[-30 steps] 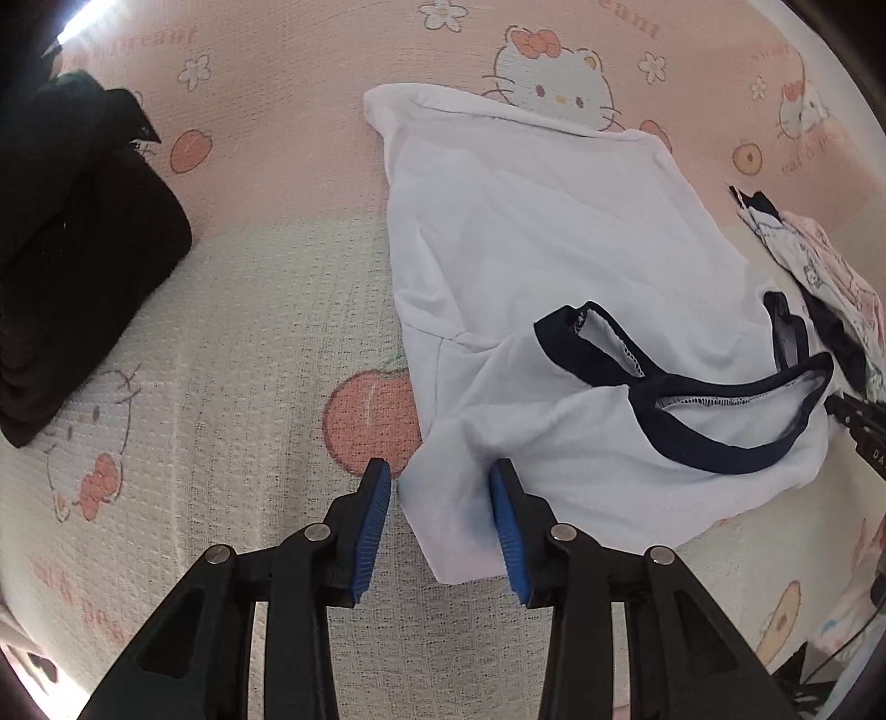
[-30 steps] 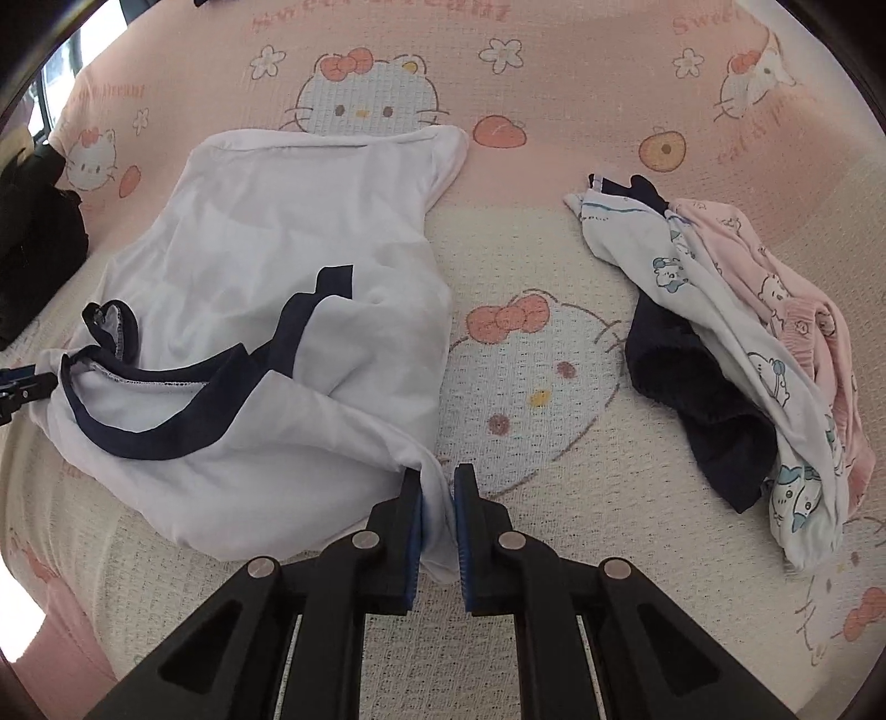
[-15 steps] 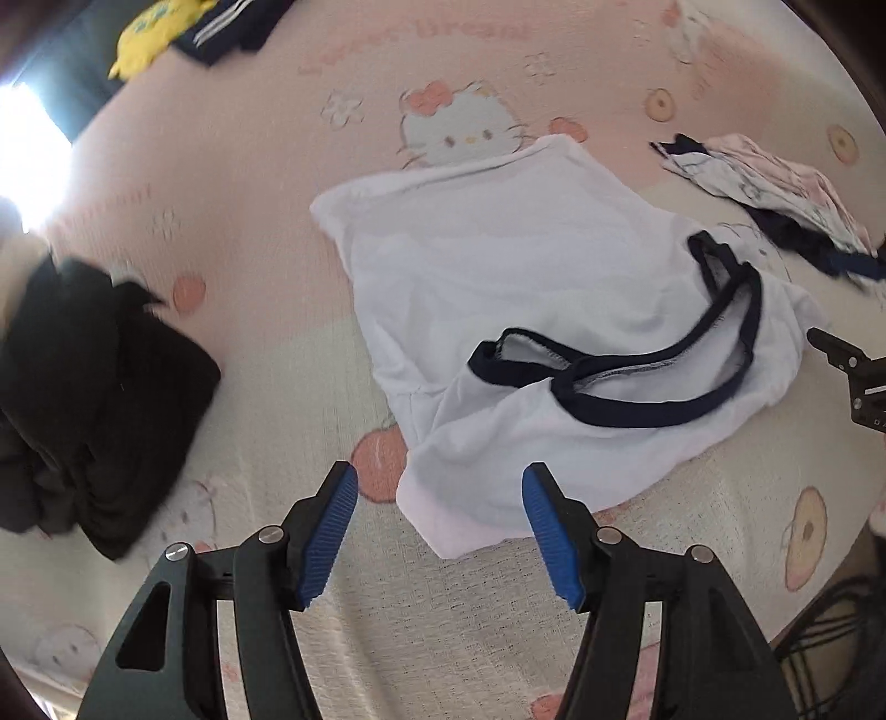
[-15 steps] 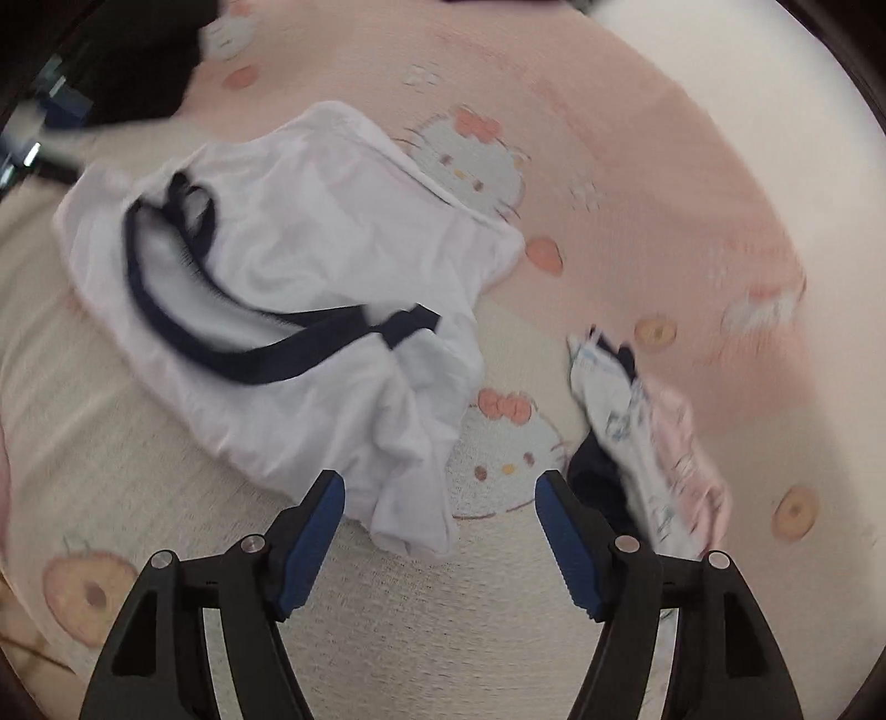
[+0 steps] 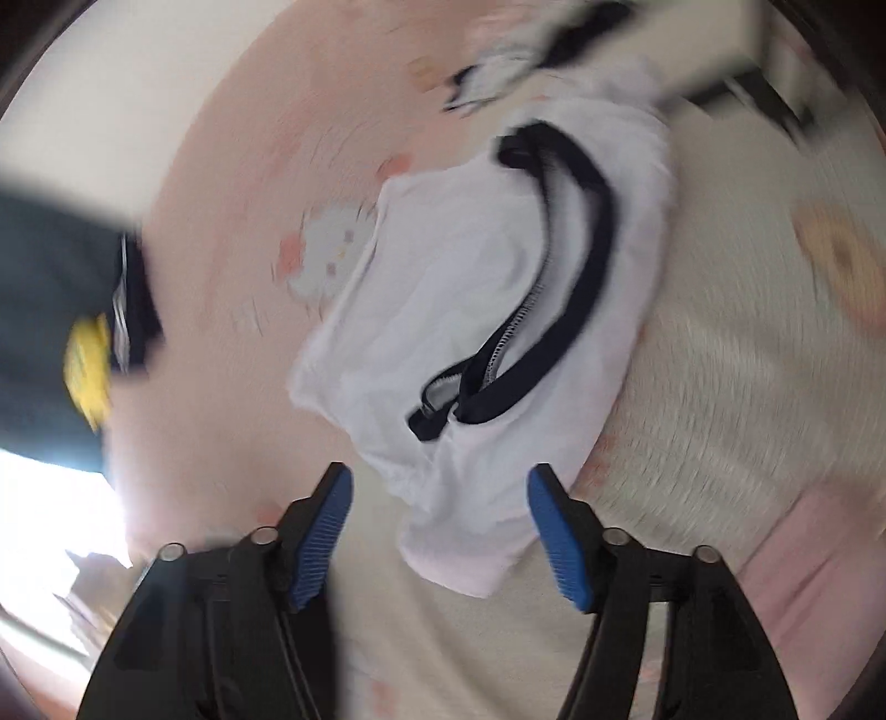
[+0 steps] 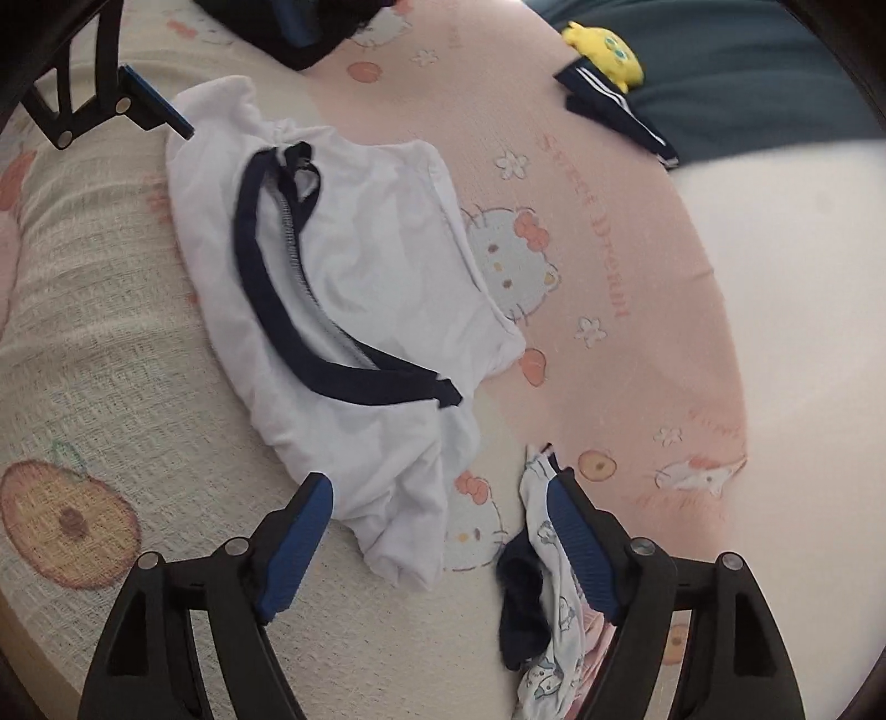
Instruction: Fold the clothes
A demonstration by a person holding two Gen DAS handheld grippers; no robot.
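A white T-shirt (image 6: pixel 376 266) with a navy collar (image 6: pixel 260 266) lies crumpled on the pink and cream cartoon-print bedsheet (image 6: pixel 609 232). My right gripper (image 6: pixel 440 493) has its jaws opening; a rumpled corner of the shirt lies between the blue pads (image 6: pixel 299 531), untouched by them. In the blurred left wrist view the T-shirt (image 5: pixel 459 288) spreads ahead. My left gripper (image 5: pixel 437 487) is also opening, with the shirt's near corner loose between its pads. From the right wrist view the left gripper (image 6: pixel 249 88) shows at the shirt's far end.
A small pile of printed white, pink and navy clothes (image 6: pixel 545 581) lies under my right gripper's right finger. A black garment (image 6: pixel 288 50) sits at the top left. At the top right are a yellow plush (image 6: pixel 606 41) and a navy striped garment (image 6: pixel 614 111).
Both grippers have let go of the shirt's corners and opened wide. Both wrists rolled, so the shirt now appears turned in each view. The shirt has dropped onto the bed.
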